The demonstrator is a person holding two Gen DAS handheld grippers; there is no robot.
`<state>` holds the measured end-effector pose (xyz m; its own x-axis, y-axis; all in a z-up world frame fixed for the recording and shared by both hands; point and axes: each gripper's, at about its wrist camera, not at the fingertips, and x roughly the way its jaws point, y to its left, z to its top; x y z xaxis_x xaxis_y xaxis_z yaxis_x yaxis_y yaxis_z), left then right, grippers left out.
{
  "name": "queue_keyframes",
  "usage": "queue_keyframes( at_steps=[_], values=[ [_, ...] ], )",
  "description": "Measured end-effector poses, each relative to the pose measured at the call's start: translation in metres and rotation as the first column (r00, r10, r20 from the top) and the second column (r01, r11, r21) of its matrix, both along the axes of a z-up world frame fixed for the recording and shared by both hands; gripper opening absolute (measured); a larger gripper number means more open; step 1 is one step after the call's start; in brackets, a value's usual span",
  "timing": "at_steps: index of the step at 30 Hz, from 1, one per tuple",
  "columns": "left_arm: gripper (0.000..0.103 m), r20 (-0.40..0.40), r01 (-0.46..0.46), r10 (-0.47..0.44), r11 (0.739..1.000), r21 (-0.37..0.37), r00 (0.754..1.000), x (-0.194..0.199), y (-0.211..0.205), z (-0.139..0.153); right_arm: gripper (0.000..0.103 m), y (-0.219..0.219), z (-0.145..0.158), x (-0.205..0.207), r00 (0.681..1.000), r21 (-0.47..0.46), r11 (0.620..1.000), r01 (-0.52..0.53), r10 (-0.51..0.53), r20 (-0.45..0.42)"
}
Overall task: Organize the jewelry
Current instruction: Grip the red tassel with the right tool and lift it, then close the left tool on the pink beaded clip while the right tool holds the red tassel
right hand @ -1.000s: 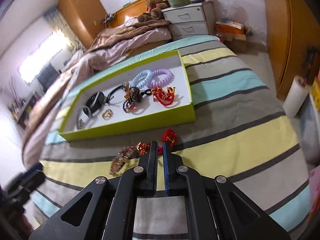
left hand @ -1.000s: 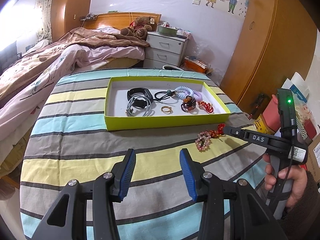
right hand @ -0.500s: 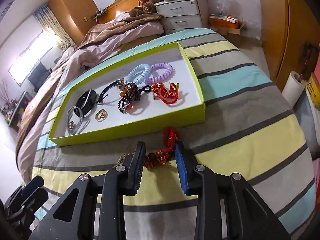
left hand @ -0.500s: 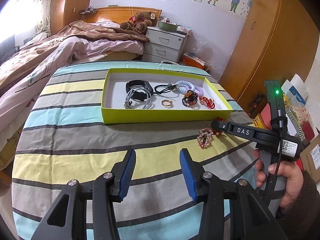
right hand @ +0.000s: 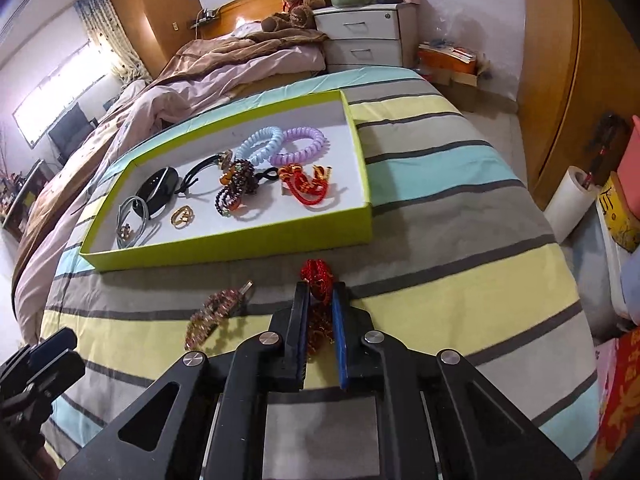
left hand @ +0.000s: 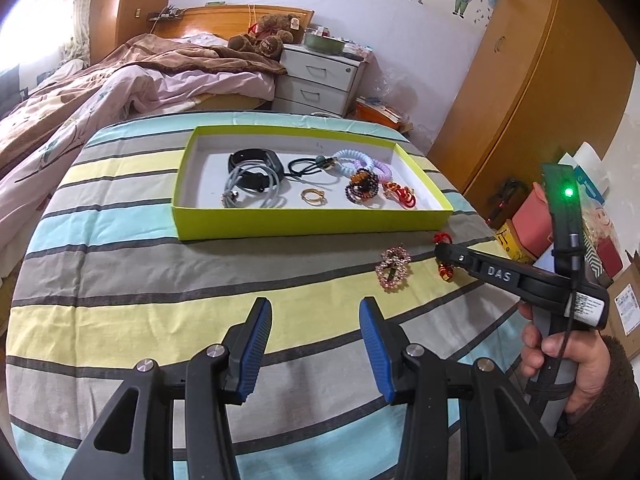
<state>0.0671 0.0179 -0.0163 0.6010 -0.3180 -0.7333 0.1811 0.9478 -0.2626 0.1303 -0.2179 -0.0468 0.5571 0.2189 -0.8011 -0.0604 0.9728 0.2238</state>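
My right gripper (right hand: 320, 300) has its jaws drawn close around the red bracelet (right hand: 317, 276), which lies on the striped cloth (right hand: 460, 280) just short of the tray's (right hand: 224, 246) near wall, toward its right corner; I judge it pinched, ready to lift over that wall; the tray already holds the coil bands (right hand: 280, 145), beads (right hand: 234, 184) and ring (right hand: 182, 216), so this piece belongs with them; the pink brooch (left hand: 394, 266) waits beside it on the cloth; my left gripper (left hand: 316, 340) hangs wide open and empty near the cloth's front edge, kept clear for that brooch, I'd guess.
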Motion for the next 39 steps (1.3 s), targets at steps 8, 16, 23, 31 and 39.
queue_keyframes(
  at_steps=[8, 16, 23, 31, 39],
  values=[
    [0.045, -0.055, 0.064, -0.066, 0.998, -0.027, 0.996, 0.013, -0.024, -0.014, 0.011, -0.022, 0.007, -0.012, 1.0, 0.004, 1.0, -0.022, 0.022, 0.018],
    [0.045, -0.063, 0.146, -0.148, 0.989, -0.024, 0.987, 0.027, -0.057, -0.014, 0.011, -0.044, 0.012, -0.025, 0.999, 0.008, 1.0, -0.013, 0.013, 0.033],
    [0.045, -0.07, 0.151, -0.151, 0.988, -0.01, 0.986, 0.051, -0.074, -0.015, 0.011, -0.052, 0.019, -0.038, 0.997, 0.011, 1.0, -0.016, 0.015, 0.071],
    [0.045, -0.09, 0.158, -0.149, 0.982, 0.099, 0.985, 0.069, -0.093, -0.025, 0.011, -0.059, 0.019, -0.042, 0.996, 0.042, 0.999, -0.019, 0.016, 0.083],
    [0.045, -0.095, 0.173, -0.159, 0.972, 0.161, 0.983, 0.069, -0.105, -0.031, 0.011, -0.06, 0.018, -0.043, 0.996, 0.041, 0.999, -0.032, 0.028, 0.086]
  ],
)
